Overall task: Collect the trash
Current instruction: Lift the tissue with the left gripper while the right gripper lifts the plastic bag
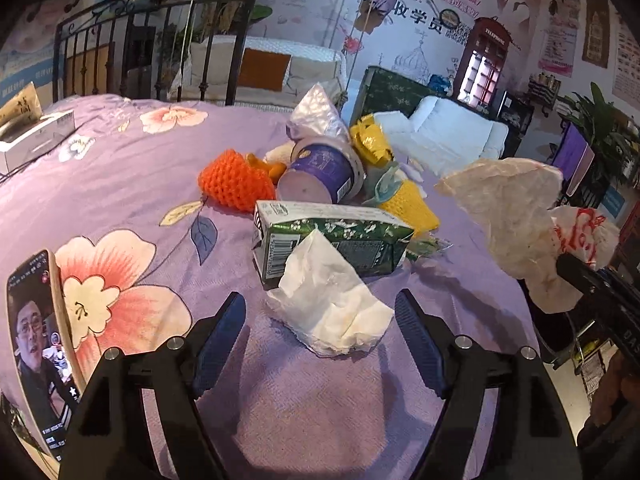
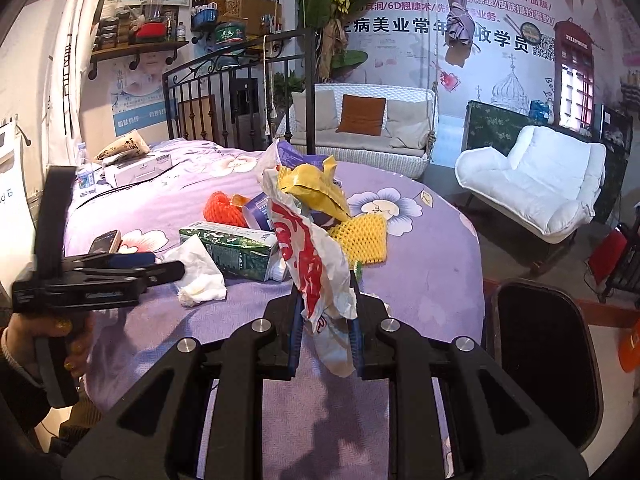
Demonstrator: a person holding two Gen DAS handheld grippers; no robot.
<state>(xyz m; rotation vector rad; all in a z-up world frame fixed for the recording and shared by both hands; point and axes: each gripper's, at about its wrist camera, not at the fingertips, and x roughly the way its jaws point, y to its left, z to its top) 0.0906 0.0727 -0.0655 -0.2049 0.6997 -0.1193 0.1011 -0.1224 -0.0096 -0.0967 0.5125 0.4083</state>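
Purple floral bedspread (image 1: 132,168) fills the scene, and the bed's rounded edge curves off on the right, where a dark bin (image 2: 544,356) stands just beside it on the floor. Plenty of bare cloth lies on the near side of the rubbish heap. The left gripper (image 1: 320,332) sits low over the bed, jaws spread wide apart, with a crumpled white tissue (image 1: 328,308) lying on the cloth between them, pads clear of it on both sides. Behind the tissue lies a green drink carton (image 1: 332,236), flat on its side, long axis running left to right across the left wrist view, barcoded end towards the left. Further back a purple yoghurt cup (image 1: 320,176) lies tipped over, its base facing the camera, next to an orange foam net (image 1: 236,180) and a yellow foam net (image 1: 412,204). The right gripper (image 2: 326,328) is clamped on a crumpled white wrapper with red print (image 2: 316,264), held off the bed, standing up out of the jaws. A phone (image 1: 36,344) rests near the left edge.
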